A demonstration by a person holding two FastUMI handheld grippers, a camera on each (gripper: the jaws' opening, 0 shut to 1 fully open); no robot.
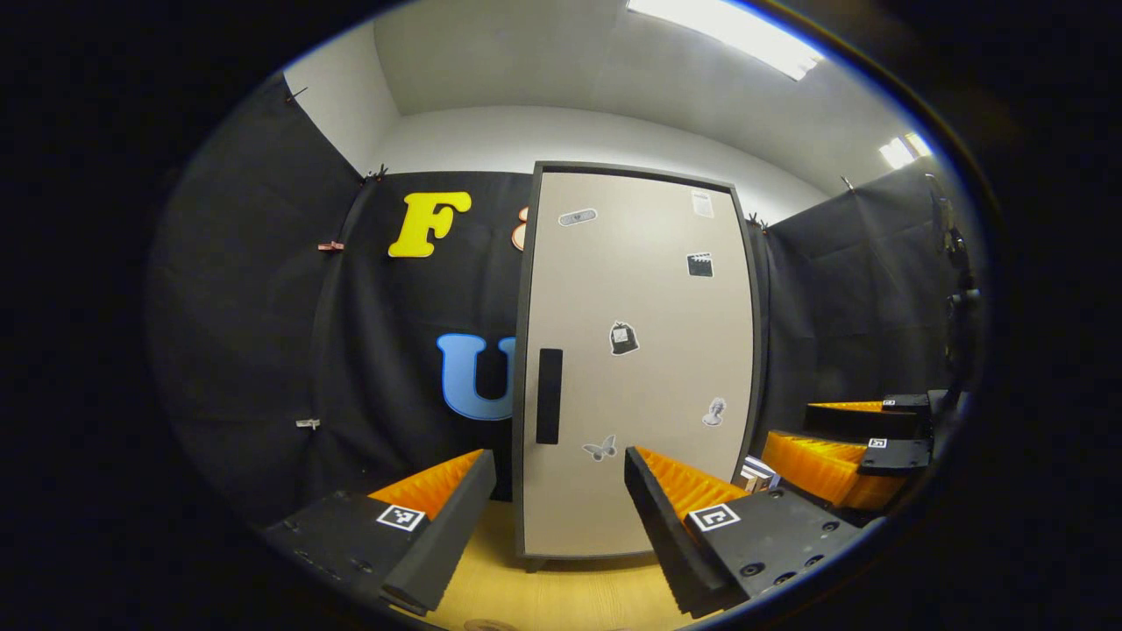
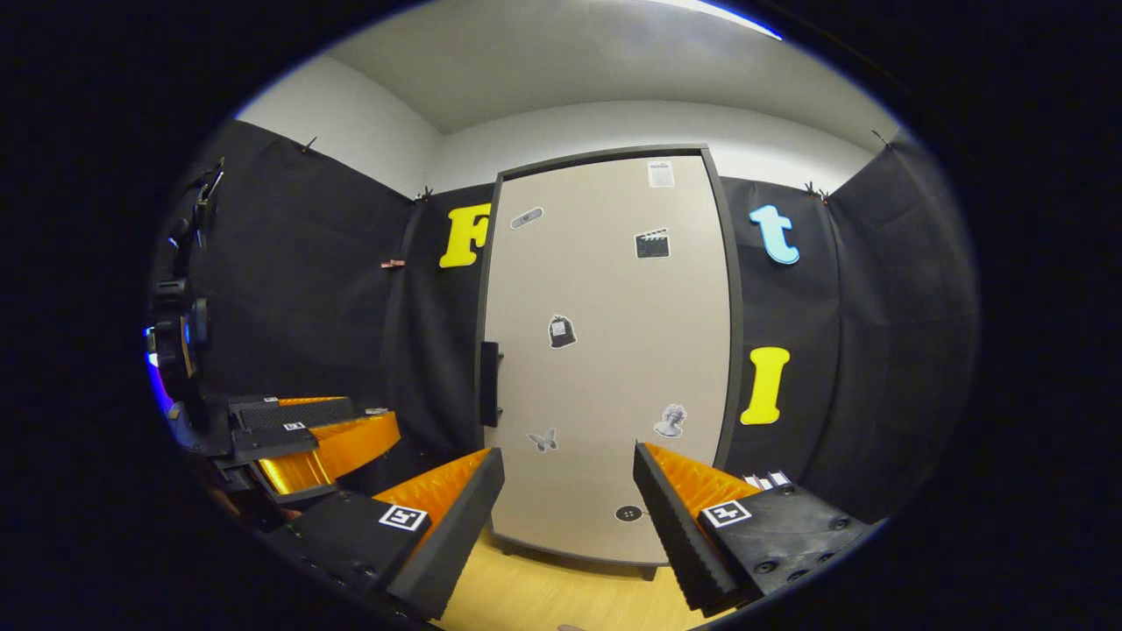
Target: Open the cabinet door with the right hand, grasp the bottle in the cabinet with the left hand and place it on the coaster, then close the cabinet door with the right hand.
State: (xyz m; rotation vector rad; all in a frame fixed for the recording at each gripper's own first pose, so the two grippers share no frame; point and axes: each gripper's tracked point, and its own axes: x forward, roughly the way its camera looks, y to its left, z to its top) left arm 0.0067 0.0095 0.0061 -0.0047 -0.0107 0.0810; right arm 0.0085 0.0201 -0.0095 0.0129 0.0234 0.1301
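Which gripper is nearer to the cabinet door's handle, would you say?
Left, it seems: the left gripper faces the handle head-on; the right gripper sits off to its right. Neither touches it.

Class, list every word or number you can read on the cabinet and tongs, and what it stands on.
None can be read.
Cabinet door: picture stickers, no words.
White sticker at its top: too small to read.
Square marker on the left tongs: pattern, no text.
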